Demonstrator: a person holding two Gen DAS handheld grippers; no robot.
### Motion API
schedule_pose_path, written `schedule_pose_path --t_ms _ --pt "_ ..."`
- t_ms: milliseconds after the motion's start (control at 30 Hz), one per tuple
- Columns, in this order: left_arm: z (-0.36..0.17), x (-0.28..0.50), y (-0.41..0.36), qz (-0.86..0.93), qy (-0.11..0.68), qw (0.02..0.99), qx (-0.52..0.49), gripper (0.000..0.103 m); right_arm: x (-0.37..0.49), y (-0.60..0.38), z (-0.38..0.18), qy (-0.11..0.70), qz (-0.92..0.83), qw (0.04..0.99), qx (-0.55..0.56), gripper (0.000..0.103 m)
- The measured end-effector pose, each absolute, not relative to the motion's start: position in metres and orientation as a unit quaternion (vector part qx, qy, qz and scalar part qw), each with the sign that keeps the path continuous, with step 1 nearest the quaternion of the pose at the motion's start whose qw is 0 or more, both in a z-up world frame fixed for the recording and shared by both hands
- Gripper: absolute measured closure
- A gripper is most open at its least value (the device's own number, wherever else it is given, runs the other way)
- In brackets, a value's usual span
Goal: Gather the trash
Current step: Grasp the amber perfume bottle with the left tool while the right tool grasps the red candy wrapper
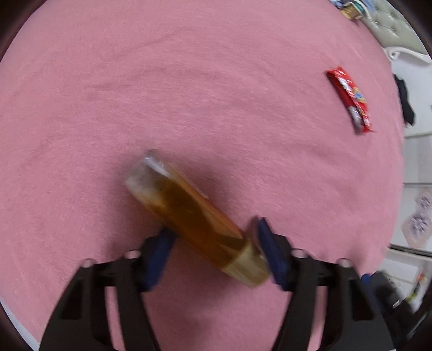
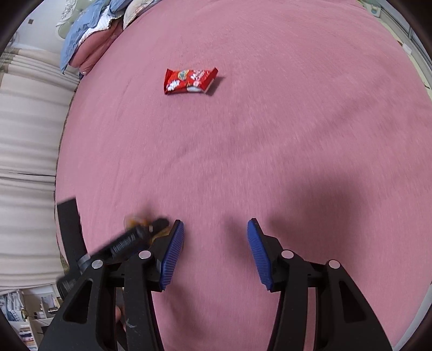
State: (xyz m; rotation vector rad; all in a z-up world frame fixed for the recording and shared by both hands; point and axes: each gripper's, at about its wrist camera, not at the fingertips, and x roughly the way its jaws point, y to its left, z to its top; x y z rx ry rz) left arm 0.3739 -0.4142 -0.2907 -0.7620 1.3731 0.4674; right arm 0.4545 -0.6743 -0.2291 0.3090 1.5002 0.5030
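Observation:
A long clear packet with amber contents [image 1: 189,213] lies slantwise between the blue pads of my left gripper [image 1: 213,229]. Both pads touch it, one at its side and one near its lower end, so the gripper is shut on it. A red snack wrapper [image 1: 351,100] lies flat on the pink bedspread [image 1: 162,81] to the upper right. In the right wrist view the same red wrapper [image 2: 189,81] lies ahead and a little left of my right gripper [image 2: 216,223], which is open and empty above the bedspread. The left gripper's black body [image 2: 124,243] shows at the lower left, blurred, with a bit of the amber packet [image 2: 135,220].
Pillows and a blue cloth [image 2: 89,32] are piled at the bed's far left corner. A pale curtain [image 2: 27,162] hangs along the left edge of the bed. A padded headboard [image 1: 391,24] and floor clutter [image 1: 399,291] lie past the bed's right edge.

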Motion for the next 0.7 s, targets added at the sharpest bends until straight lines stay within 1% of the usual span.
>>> schedule_pose_path --t_ms 67,133,233,533,600,667,700 --pt "-0.29 0.374 -0.416 0.217 0.606 0.688 -0.335 0.051 0.466 -0.669 -0.234 0.67 0.226 0.694 0.136 0.054" --pt "-0.289 0.375 -0.417 0.217 0.601 0.695 -0.33 0.058 0.476 -0.665 -0.238 0.669 0.226 0.695 0.135 0.054" --pt "-0.286 0.379 -0.414 0.204 0.589 0.707 -0.334 0.062 0.495 -0.656 -0.244 0.665 0.228 0.699 0.131 0.054" --pt "-0.283 0.407 -0.389 0.181 0.57 0.723 -0.347 0.065 0.561 -0.618 -0.243 0.636 0.241 0.726 0.101 0.053" --pt "-0.285 0.413 -0.382 0.183 0.568 0.726 -0.342 0.066 0.576 -0.604 -0.24 0.628 0.246 0.734 0.08 0.052" --pt "-0.287 0.419 -0.381 0.183 0.568 0.728 -0.338 0.065 0.587 -0.59 -0.24 0.621 0.258 0.738 0.054 0.046" --pt "-0.289 0.422 -0.38 0.183 0.569 0.728 -0.336 0.065 0.589 -0.585 -0.24 0.62 0.262 0.738 0.044 0.046"
